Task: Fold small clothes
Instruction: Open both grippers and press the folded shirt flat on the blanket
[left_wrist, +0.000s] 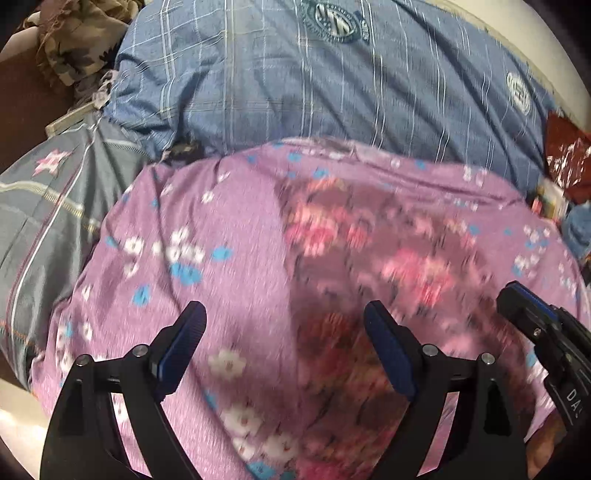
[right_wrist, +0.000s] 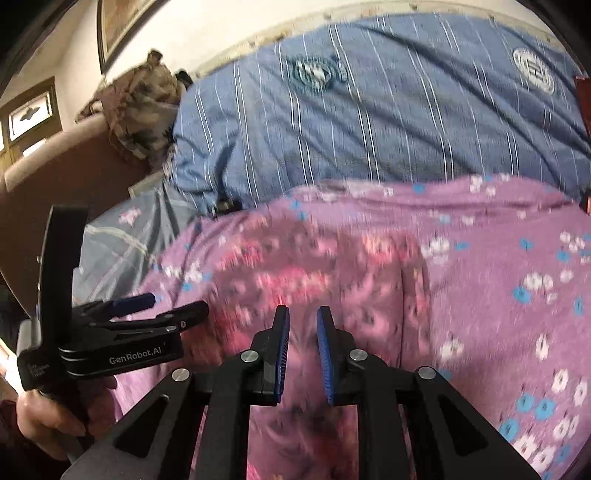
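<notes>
Both tongs, left (left_wrist: 284, 325) and right (right_wrist: 303, 332), hover over purple floral garment (left_wrist: 240, 221)

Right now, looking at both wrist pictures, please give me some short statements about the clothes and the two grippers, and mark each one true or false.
1. The left gripper stands wide open with no cloth between its pads. True.
2. The right gripper is opened wider than the left one. False: its pads stand close together with only a narrow gap, nothing pinched between them.
3. The purple flowered cloth lies in front of the blue striped bedding. True.
4. The purple cloth is plain, without any pattern. False: it carries white and blue flowers, and a darker panel with pink flowers.
5. A camouflage cloth lies at the far left, beside the blue bedding. True.
</notes>
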